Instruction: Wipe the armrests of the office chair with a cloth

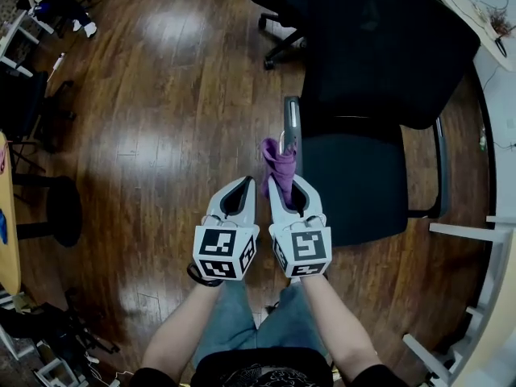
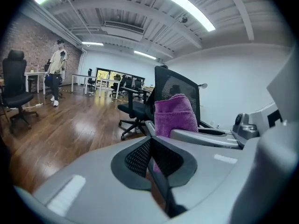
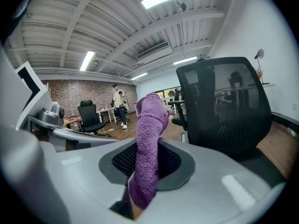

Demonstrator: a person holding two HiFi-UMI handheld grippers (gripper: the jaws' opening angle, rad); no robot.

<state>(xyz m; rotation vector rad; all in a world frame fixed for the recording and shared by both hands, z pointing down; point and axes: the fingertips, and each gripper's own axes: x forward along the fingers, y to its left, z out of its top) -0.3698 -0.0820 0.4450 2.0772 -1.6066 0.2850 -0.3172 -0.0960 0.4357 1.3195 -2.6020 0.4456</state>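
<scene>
A black office chair (image 1: 359, 180) stands just ahead of me, its mesh back (image 1: 379, 47) at the far side. Its near armrest (image 1: 291, 121) runs up from my right gripper (image 1: 284, 181), and the other armrest (image 1: 440, 164) is on the chair's far side. The right gripper is shut on a purple cloth (image 1: 280, 162), which sticks up out of the jaws (image 3: 150, 125) and hangs just before the near armrest's end. Whether cloth and armrest touch I cannot tell. My left gripper (image 1: 243, 182) is beside it on the left, shut and empty (image 2: 152, 148). The cloth (image 2: 175, 115) also shows in the left gripper view.
A second black chair (image 1: 278, 10) stands further back. At the left are a dark round stool (image 1: 63, 210) and a wooden table edge (image 1: 8, 224). A white desk (image 1: 496, 71) and a white frame (image 1: 472, 232) line the right side. A person (image 2: 56, 73) stands far off.
</scene>
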